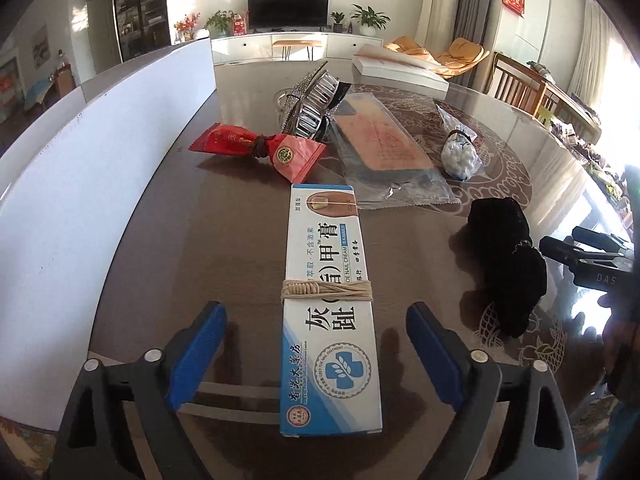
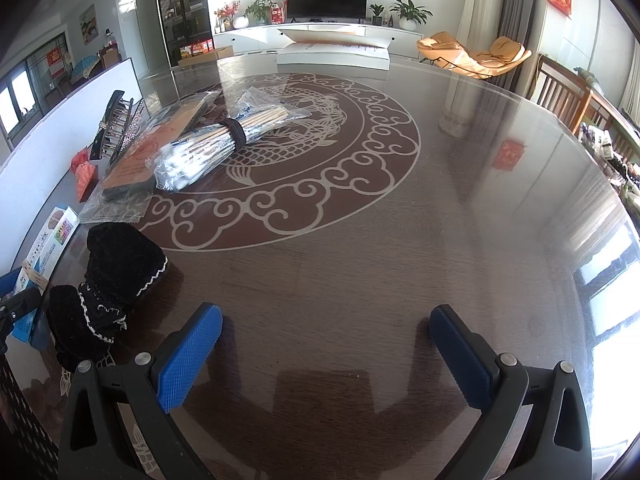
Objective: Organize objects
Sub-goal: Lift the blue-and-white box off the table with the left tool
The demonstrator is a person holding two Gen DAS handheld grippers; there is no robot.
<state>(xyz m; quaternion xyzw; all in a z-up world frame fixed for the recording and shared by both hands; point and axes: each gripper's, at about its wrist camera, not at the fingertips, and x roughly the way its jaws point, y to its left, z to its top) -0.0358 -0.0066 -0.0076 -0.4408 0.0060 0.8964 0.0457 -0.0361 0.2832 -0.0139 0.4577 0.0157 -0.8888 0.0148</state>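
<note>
The ointment box (image 1: 330, 308), bound by a loop of twine (image 1: 326, 291), is lying flat on the tabletop (image 2: 360, 272), reaching in between the wide-open jaws of the left gripper (image 1: 316, 344), whose blue pads are standing clear of both its sides. Beyond its far end, a red snack packet (image 1: 256, 146), a rhinestone hair clip (image 1: 310, 100) and a flat plastic sleeve (image 1: 390, 152) are lying close together, with a bag of cotton swabs (image 2: 208, 148) beside the sleeve. A black velvet pouch (image 2: 112, 280) is sitting just right of the box. The right gripper (image 2: 326, 348) is hovering over bare wood, jaws open and holding nothing.
</note>
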